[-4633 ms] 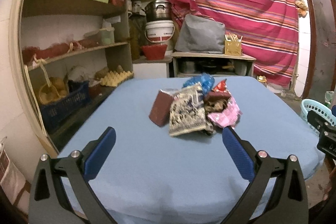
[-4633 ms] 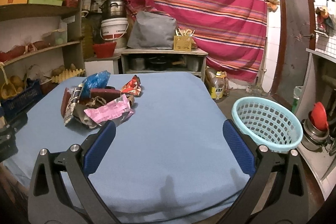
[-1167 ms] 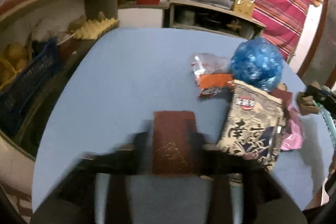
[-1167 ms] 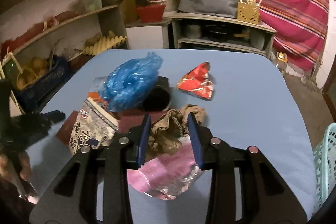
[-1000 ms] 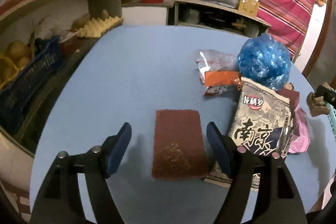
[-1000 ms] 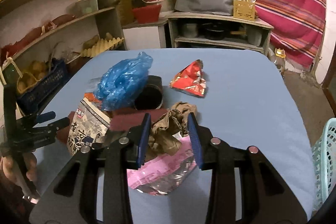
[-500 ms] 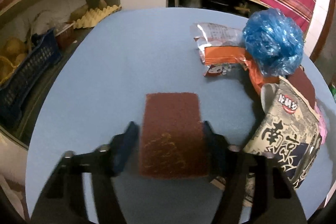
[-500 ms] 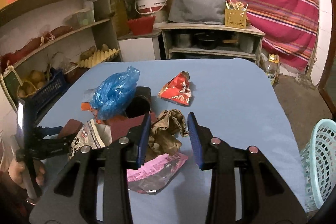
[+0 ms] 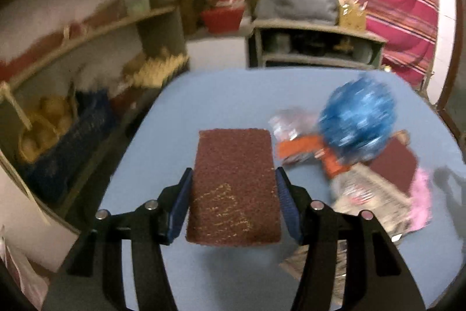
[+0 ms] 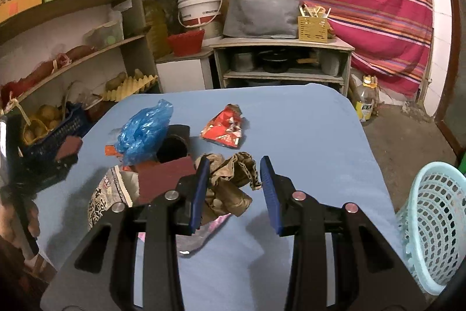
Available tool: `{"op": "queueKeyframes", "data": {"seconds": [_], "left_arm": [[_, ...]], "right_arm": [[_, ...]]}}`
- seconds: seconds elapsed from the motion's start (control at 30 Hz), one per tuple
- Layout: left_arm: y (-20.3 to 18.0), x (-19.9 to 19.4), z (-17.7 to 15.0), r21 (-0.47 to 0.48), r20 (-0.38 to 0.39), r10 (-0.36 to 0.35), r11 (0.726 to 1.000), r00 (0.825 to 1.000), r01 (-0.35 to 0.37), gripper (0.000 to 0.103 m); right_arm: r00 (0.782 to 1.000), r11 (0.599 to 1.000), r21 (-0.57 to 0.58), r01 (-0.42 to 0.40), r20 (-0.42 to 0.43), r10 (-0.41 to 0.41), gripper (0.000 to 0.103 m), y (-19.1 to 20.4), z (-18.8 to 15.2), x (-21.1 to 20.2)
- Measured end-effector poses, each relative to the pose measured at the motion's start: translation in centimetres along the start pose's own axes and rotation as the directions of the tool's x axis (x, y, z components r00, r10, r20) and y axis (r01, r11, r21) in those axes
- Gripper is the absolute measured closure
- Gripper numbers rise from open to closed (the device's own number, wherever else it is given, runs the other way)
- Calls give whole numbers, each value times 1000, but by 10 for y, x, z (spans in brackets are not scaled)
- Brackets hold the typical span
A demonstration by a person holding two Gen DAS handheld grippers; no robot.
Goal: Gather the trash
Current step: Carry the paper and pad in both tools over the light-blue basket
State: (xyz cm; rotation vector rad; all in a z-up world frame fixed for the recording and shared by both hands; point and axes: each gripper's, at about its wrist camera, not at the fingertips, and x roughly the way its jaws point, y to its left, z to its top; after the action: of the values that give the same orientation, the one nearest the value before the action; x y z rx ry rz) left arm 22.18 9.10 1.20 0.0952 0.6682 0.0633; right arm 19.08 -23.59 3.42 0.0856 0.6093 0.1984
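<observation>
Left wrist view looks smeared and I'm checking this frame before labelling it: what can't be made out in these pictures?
- Left wrist view: motion blur smears the print on the wrappers beside the blue bag.
- Right wrist view: the basket is cut by the right edge; its contents cannot be seen.
- Right wrist view: the pink wrapper lies mostly behind the right hand-held gripper and the crumpled brown paper.

1. A rough, matt brown scouring pad (image 9: 234, 185) sits between ribbed blue plastic pads (image 9: 181, 203).
2. Crumpled brown paper (image 10: 228, 185) looks dull beside a glossy red foil wrapper (image 10: 224, 128) and a shiny blue plastic bag (image 10: 144, 133).
3. Smooth blue cloth covers the counter (image 10: 305, 136).
4. The laundry basket (image 10: 431, 223) is perforated pale plastic.
</observation>
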Motion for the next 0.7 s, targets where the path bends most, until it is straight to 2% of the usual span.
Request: {"op": "queueKeyframes", "data": {"seconds": [0.2, 0.33, 0.5, 0.6, 0.7], "left_arm": [[-56, -27, 24, 0, 59, -85, 996, 995, 85, 48], [-102, -40, 42, 1, 88, -147, 989, 985, 148, 48], [-178, -51, 63, 42, 108, -240, 971, 965, 237, 48], [-221, -58, 71, 79, 113, -290, 956, 950, 282, 47], [-265, -64, 77, 112, 111, -353, 933, 929, 342, 47]], "right_arm": [[998, 999, 24, 41, 42, -42, 67, -36, 10, -28], [991, 992, 57, 110, 69, -113, 67, -77, 17, -51], [978, 976, 124, 181, 80, -192, 67, -139, 22, -81], [958, 956, 124, 265, 79, -275, 67, -175, 20, -100], [938, 935, 122, 334, 54, -342, 67, -205, 14, -113]]}}
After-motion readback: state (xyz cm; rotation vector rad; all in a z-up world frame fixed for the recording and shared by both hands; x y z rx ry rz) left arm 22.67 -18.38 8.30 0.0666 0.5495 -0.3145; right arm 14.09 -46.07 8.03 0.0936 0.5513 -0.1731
